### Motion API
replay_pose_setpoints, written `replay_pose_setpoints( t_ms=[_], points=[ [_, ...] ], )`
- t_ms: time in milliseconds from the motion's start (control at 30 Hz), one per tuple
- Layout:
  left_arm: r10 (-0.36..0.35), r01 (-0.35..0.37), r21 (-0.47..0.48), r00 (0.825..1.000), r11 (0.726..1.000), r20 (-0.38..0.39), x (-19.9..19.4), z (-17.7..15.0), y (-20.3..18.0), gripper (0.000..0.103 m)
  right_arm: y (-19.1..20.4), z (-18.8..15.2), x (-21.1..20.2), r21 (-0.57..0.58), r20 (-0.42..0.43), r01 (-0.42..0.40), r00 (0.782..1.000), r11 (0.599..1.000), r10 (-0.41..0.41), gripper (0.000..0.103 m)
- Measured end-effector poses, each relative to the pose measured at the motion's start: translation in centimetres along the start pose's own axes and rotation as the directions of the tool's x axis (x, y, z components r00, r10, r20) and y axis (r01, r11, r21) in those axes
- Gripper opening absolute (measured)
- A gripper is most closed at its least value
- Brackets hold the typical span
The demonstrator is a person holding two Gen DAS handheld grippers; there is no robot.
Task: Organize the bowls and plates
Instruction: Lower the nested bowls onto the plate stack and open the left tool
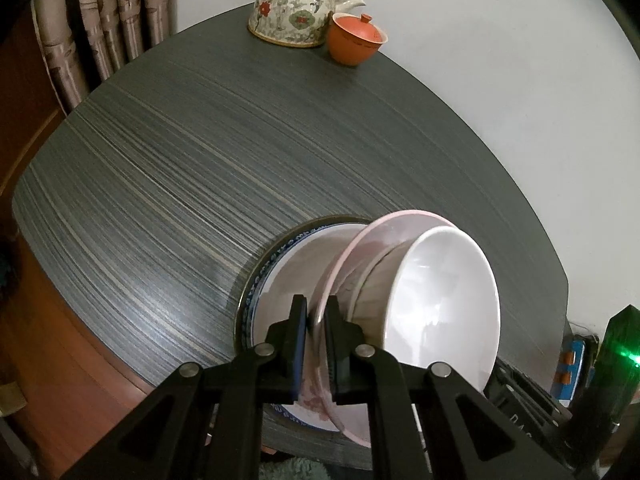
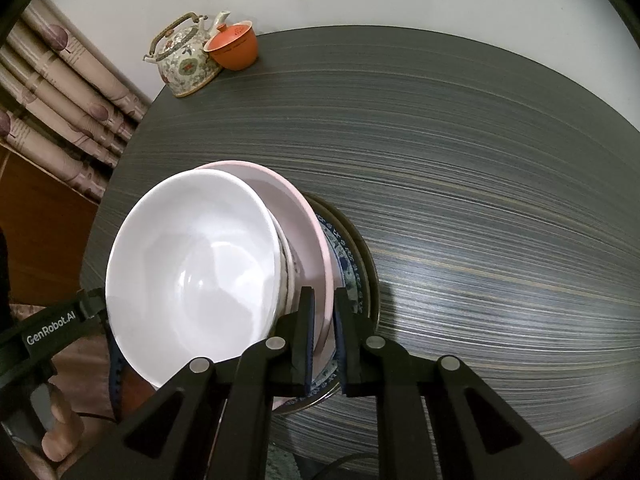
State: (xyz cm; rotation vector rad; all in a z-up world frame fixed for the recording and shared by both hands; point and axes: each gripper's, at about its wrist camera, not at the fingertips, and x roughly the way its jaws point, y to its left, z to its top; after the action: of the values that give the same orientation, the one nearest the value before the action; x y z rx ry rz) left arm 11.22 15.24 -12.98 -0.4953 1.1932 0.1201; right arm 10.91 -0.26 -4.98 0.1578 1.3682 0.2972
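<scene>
A white bowl [image 1: 440, 300] [image 2: 192, 264] sits in a pink plate [image 1: 360, 256] [image 2: 308, 236], stacked over a blue-patterned plate [image 1: 280, 276] [image 2: 348, 268] on a dark-rimmed plate [image 2: 370, 264] near the table's front edge. My left gripper [image 1: 316, 312] is shut on the pink plate's rim at its left side. My right gripper [image 2: 323, 304] is shut on the same pink plate's rim at its right side. The pink plate and bowl look lifted slightly off the blue plate. The left gripper also shows at the left of the right wrist view [image 2: 52, 328].
A floral teapot [image 1: 296, 4] [image 2: 184, 60] and an orange lidded cup [image 1: 356, 38] [image 2: 234, 46] stand at the far edge of the dark striped table [image 1: 200, 160] [image 2: 480, 160]. Curtains [image 1: 104, 12] hang to the left, a white wall behind.
</scene>
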Motion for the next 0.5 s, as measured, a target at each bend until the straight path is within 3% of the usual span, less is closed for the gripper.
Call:
replay_pose_setpoints(
  t_ms=[200,267,333,500],
  points=[
    [0.013,-0.014,0.016,1.000,1.000,0.017,-0.1,0.1,0.0,0.011,-0.3,0.0,-0.1,0.007,0.002,-0.015,1.000,1.000,0.015,0.013],
    [0.010,-0.011,0.016,1.000,1.000,0.019,-0.1,0.1,0.2,0.013,-0.5,0.0,-0.3,0.003,0.014,0.009,1.000,1.000,-0.009,0.019],
    [0.017,-0.017,0.020,1.000,1.000,0.026,-0.2,0.0,0.2,0.016,-0.8,0.0,-0.6,0.004,0.031,0.029,0.999,1.000,-0.029,0.035],
    [0.042,-0.046,0.049,0.996,0.998,0.080,-1.3,-0.2,-0.2,0.031,-2.0,0.0,-2.2,0.013,0.090,0.055,0.994,0.998,-0.056,0.056]
  ],
)
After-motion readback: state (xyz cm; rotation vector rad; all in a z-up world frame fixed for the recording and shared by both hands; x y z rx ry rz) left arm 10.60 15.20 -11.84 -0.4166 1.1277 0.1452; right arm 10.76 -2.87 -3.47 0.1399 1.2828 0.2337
